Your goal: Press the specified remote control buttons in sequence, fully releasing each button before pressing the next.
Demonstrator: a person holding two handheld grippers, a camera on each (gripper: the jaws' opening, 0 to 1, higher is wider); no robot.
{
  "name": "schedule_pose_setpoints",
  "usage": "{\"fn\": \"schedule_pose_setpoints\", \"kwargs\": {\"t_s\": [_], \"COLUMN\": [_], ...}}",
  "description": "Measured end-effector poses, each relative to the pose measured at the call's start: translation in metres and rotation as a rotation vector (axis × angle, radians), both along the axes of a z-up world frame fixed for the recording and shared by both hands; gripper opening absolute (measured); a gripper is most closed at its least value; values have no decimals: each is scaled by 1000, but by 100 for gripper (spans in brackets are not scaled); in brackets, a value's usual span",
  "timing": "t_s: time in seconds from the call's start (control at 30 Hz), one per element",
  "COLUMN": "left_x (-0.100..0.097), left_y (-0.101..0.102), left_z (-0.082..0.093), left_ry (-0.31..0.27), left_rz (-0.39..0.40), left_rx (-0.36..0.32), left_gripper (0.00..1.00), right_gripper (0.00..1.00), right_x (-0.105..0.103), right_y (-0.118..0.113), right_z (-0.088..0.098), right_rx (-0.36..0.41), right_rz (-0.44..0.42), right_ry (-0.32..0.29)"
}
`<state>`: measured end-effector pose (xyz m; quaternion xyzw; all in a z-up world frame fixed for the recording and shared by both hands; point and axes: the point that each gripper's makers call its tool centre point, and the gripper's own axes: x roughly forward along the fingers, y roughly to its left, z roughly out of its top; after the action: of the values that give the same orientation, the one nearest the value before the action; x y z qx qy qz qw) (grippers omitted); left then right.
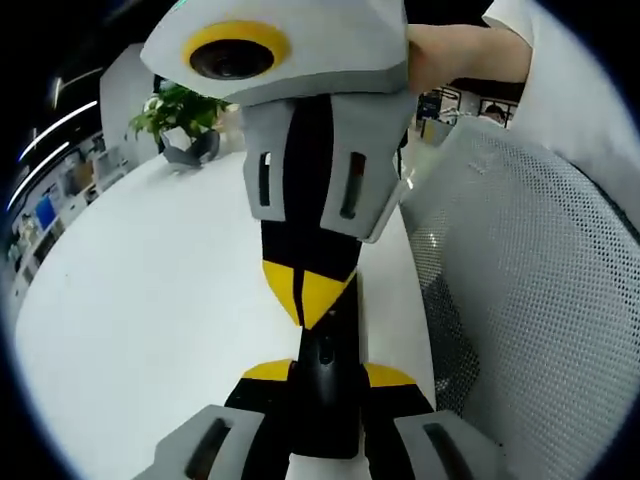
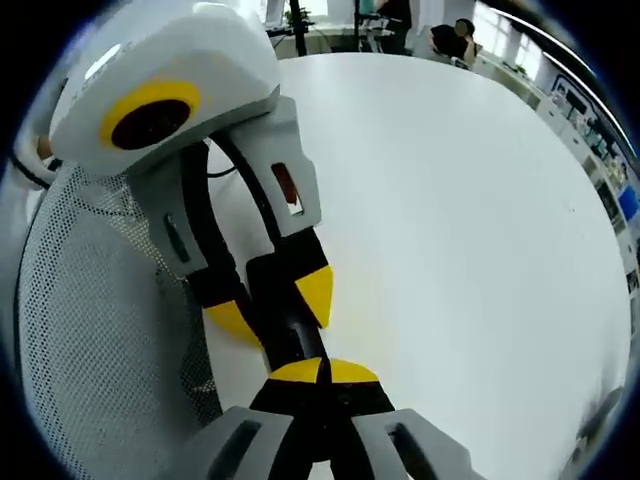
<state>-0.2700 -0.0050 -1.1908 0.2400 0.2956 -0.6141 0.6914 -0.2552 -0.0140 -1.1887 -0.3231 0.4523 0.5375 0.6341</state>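
Observation:
A slim black remote control is held lengthwise over the white table, with my left gripper shut on its near end. My right gripper reaches in from the top of the left gripper view, its yellow tips together and resting on the remote's far part. In the right gripper view, the right gripper is shut, its tips meeting on the remote. The left gripper comes in from the upper left and clamps the remote from both sides. The buttons are hidden.
A grey mesh chair back stands close at the table's edge, also seen in the right gripper view. A potted plant sits at the far end of the table. A person's arm holds the right gripper.

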Motion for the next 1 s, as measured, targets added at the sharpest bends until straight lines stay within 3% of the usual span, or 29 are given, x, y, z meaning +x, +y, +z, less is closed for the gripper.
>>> {"fn": "schedule_pose_setpoints", "kwargs": {"t_s": [0.13,0.33,0.77,1.0], "left_x": [0,0,1,0], "left_y": [0,0,-1,-1], "left_z": [0,0,-2,-1], "left_ry": [1,6,6,7], "left_rz": [1,8,-1,4], "left_rx": [-5,-15,-30,-39], "left_gripper": [24,24,24,24], "right_gripper": [0,0,0,0], "right_x": [-1,-16,-17,-18], "right_y": [0,10,11,9], "right_z": [2,9,2,4], "right_rx": [50,103,-12,27], "right_rz": [-8,59,206,193], "right_ry": [-38,-33,-141,-164]}}
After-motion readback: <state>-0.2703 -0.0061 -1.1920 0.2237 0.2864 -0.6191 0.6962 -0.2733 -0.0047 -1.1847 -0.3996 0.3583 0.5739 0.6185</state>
